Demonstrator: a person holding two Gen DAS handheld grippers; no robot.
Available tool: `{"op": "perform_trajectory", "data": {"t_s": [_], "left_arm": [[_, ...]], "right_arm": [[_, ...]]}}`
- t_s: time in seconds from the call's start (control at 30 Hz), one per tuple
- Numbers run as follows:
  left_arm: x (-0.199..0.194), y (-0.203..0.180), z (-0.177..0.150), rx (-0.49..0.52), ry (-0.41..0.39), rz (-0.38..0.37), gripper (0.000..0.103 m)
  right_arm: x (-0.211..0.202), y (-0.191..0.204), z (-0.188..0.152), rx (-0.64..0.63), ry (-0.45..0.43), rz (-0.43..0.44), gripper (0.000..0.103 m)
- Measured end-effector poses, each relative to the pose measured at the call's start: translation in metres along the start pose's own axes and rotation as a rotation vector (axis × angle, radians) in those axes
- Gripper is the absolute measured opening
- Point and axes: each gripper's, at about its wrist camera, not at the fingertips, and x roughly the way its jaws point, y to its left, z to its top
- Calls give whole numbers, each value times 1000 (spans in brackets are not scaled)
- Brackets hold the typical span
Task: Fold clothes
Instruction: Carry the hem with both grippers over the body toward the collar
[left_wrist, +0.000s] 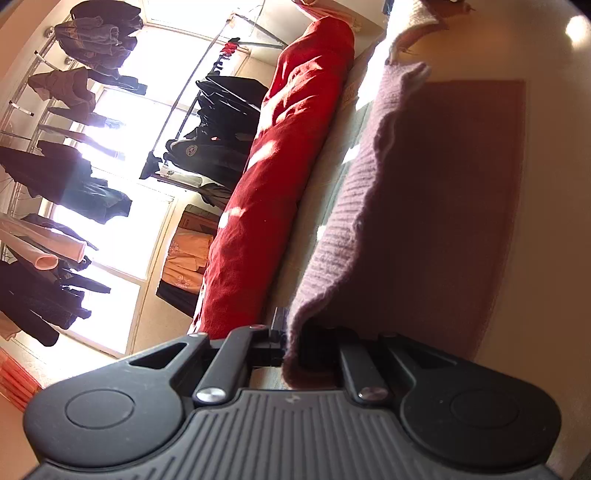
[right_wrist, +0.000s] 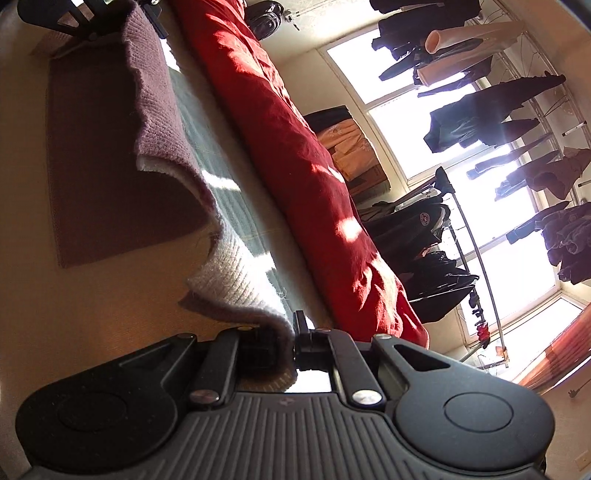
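Both tools, left (left_wrist: 286, 343) and right (right_wrist: 290, 347), apparently level, pinching sweater (left_wrist: 424, 192).

Both wrist views face windows, sharing the red blanket (left_wrist: 280, 177)

Big windows (right_wrist: 476, 155) blown out w/ daylight, upper right of right wrist view. Dark clothes (left_wrist: 70, 177) on wire rack, left side of left wrist view, backlit. Second rail w/ dark jackets (left_wrist: 221, 122) centre frame. Long red bedding (right_wrist: 295, 155) runs diagonally – sun patches on it. Peach folded fabric (right_wrist: 349, 146) on box by window. Orange curtain (right_wrist: 554, 354) lower right. Walls cream.
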Motion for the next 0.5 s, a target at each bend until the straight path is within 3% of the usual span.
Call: {"op": "perform_trajectory", "data": {"t_s": [0.27, 0.3, 0.4, 0.5], "left_arm": [[26, -5, -5, -37, 22, -49, 7], [27, -5, -7, -47, 27, -61, 13], [29, -8, -10, -68, 32, -90, 14], [22, -7, -11, -59, 28, -97, 15]], "right_arm": [[39, 8, -6, 22, 33, 51, 11], [43, 10, -7, 28, 39, 61, 13], [49, 16, -12, 44, 51, 76, 32], [48, 12, -16, 79, 54, 111, 40]]}}
